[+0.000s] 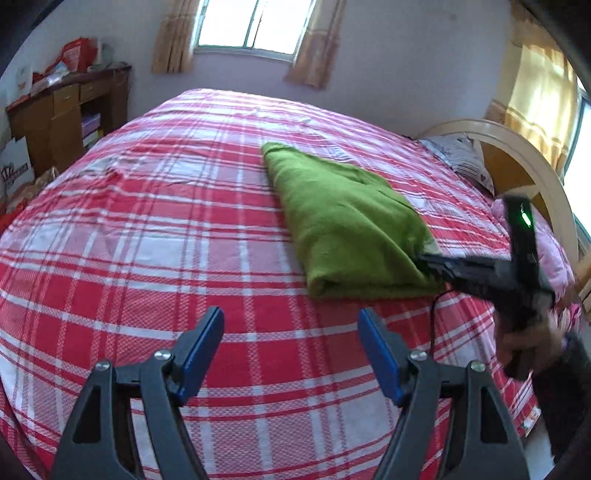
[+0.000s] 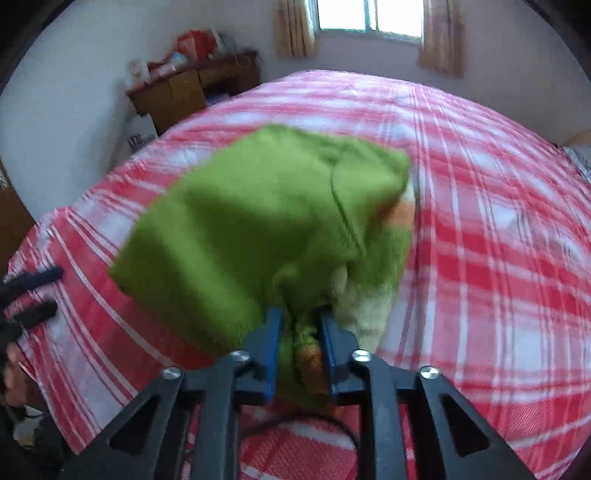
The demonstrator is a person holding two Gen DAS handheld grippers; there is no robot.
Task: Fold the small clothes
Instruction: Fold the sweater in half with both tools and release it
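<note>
Left hand-held gripper (image 1: 291,325), left wrist view: blue-padded fingers (image 1: 207,343) spread wide, nothing between them, hovering above the bed (image 1: 147,229) near its front edge. Bed carries a red-and-white plaid sheet. Green garment (image 1: 343,218) lies folded on the sheet, ahead and to the right of the left hand-held gripper, well apart from it. Garment narrows toward the far end; its near edge is a thick rolled fold. Right hand-held gripper (image 1: 424,260) enters from the right side, tips at the garment's near right corner, touching the cloth. A green light glows on its upright black body. Grip on the cloth cannot be judged from this view. Wooden cabinet (image 1: 66,118) stands against the far left wall, red bags on top. Window (image 1: 255,26) with tan curtains at the back. Curved headboard (image 1: 517,162) and a pillow (image 1: 461,158) at right.

Right wrist view: right hand-held gripper (image 2: 300,332) has its fingers (image 2: 273,347) drawn close together, pinching a bunched corner of the green garment (image 2: 240,229). Orange and pale inner fabric shows between the pads and along the garment's right edge. Garment spreads away from the tips across the bed (image 2: 498,240); frame is motion-blurred, so whether the cloth is lifted or resting cannot be told. Left hand-held gripper (image 2: 40,291) shows at the left edge, dark fingertips apart, over the sheet. Wooden cabinet (image 2: 192,88) and window (image 2: 369,18) at the back.
</note>
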